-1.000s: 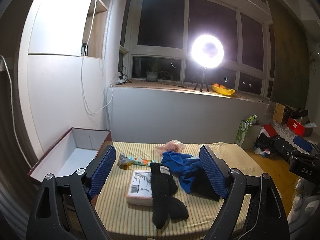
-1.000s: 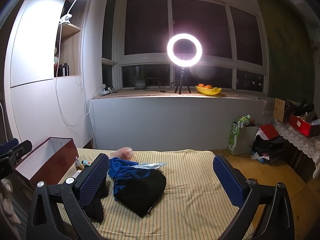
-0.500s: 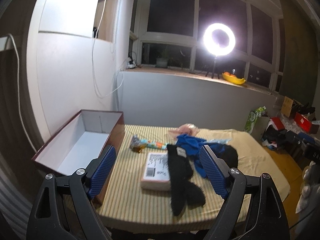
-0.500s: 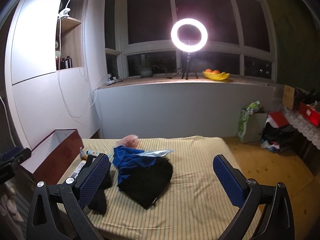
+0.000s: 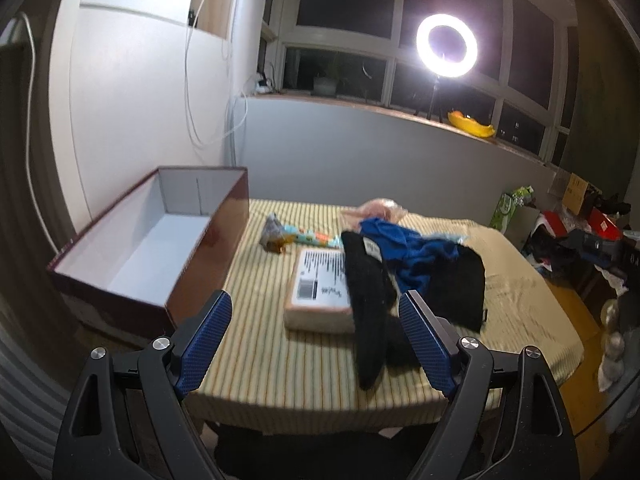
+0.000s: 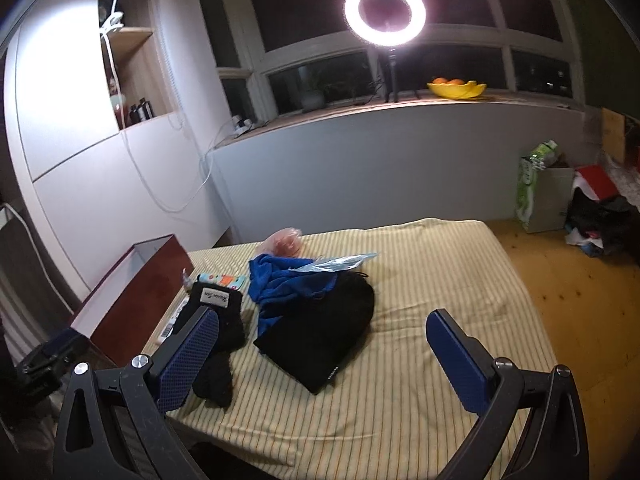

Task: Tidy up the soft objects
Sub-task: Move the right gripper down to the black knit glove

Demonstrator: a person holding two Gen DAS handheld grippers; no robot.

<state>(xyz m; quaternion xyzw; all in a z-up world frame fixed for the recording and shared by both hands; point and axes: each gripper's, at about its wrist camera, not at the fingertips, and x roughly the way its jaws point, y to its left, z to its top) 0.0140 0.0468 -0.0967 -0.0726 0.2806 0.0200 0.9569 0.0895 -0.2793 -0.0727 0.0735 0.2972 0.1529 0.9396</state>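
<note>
1. Both the left gripper (image 5: pixel 316 340) and right gripper (image 6: pixel 320 356) hover wide apart, empty.
2. Black sock (image 5: pixel 366 304), blue cloth (image 5: pixel 404 252) and black beanie (image 6: pixel 320 336) lie unsorted on the bed (image 6: pixel 440 280); the box (image 5: pixel 152 240) sits empty.

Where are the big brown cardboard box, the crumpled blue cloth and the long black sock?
Brown cardboard box (image 5: pixel 208 264): left wrist view, on its outer side wall.
Crumpled blue cloth (image 6: pixel 280 280): right wrist view, on its bunched middle.
Long black sock (image 5: pixel 366 300): left wrist view, on its middle.
</note>
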